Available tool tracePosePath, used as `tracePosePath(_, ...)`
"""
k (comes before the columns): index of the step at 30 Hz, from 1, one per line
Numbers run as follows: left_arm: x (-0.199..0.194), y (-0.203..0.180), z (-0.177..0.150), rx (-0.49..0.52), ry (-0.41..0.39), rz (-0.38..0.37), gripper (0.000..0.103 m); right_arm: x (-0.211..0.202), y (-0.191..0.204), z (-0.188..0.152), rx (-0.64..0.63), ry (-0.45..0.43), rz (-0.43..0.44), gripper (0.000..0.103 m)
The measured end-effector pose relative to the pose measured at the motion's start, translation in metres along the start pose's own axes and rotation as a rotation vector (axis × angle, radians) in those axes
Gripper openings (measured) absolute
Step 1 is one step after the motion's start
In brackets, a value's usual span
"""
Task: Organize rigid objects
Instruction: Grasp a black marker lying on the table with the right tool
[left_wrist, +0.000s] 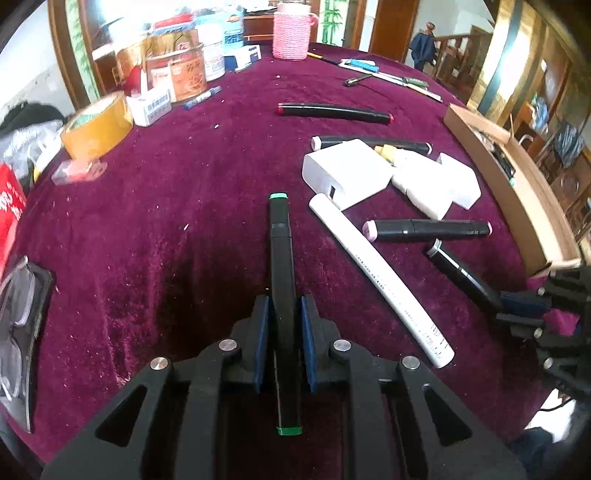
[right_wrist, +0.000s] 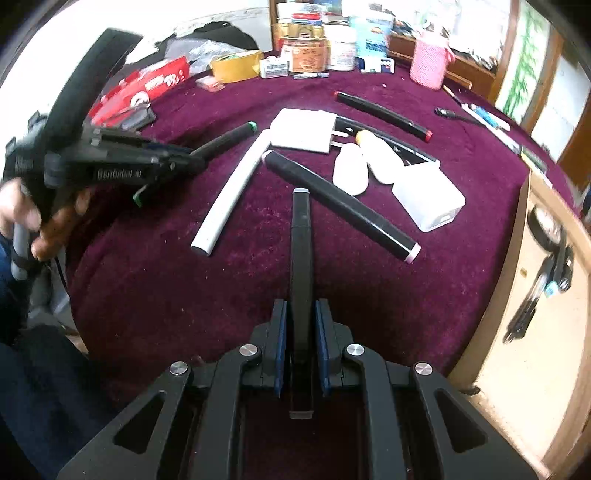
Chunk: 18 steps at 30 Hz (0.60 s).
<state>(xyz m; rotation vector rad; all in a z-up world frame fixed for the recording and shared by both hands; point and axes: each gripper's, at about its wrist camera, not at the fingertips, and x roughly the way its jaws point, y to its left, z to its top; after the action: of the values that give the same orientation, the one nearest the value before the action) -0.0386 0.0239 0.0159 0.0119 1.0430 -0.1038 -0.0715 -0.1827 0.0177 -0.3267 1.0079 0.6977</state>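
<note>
My left gripper (left_wrist: 282, 314) is shut on a black marker with green caps (left_wrist: 280, 266), held above the purple cloth; it also shows at the left of the right wrist view (right_wrist: 225, 138). My right gripper (right_wrist: 301, 317) is shut on a black marker with a grey cap (right_wrist: 301, 251), seen from the side in the left wrist view (left_wrist: 461, 271). On the cloth lie a white marker (right_wrist: 236, 184), a pink-capped black marker (right_wrist: 340, 206), a red-capped black marker (right_wrist: 384, 114), white chargers (right_wrist: 428, 199) and white oval cases (right_wrist: 351, 168).
An open cardboard box (right_wrist: 532, 280) with pens inside stands at the right table edge. Tape roll (left_wrist: 98, 123), tins (left_wrist: 184, 74), a pink knitted cup (left_wrist: 291, 33) and small boxes crowd the far edge. More pens (right_wrist: 487, 120) lie at the far right.
</note>
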Motion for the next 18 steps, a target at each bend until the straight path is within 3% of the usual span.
tracePosePath(7, -0.004, -0.004, -0.004, 0.008, -0.036, 0.025, 0.012, -0.001, 0.002, -0.002, 0.016, -0.023, 0.037, 0.013)
tracePosePath(14, -0.031, -0.008, -0.001, -0.013, -0.113, -0.081, 0.012, -0.029, -0.009, 0.002, 0.099, -0.135, 0.120, 0.013)
tracePosePath(18, -0.041, -0.021, 0.006, 0.013, -0.145, -0.104, 0.012, -0.036, -0.016, 0.004, 0.135, -0.169, 0.120, 0.013)
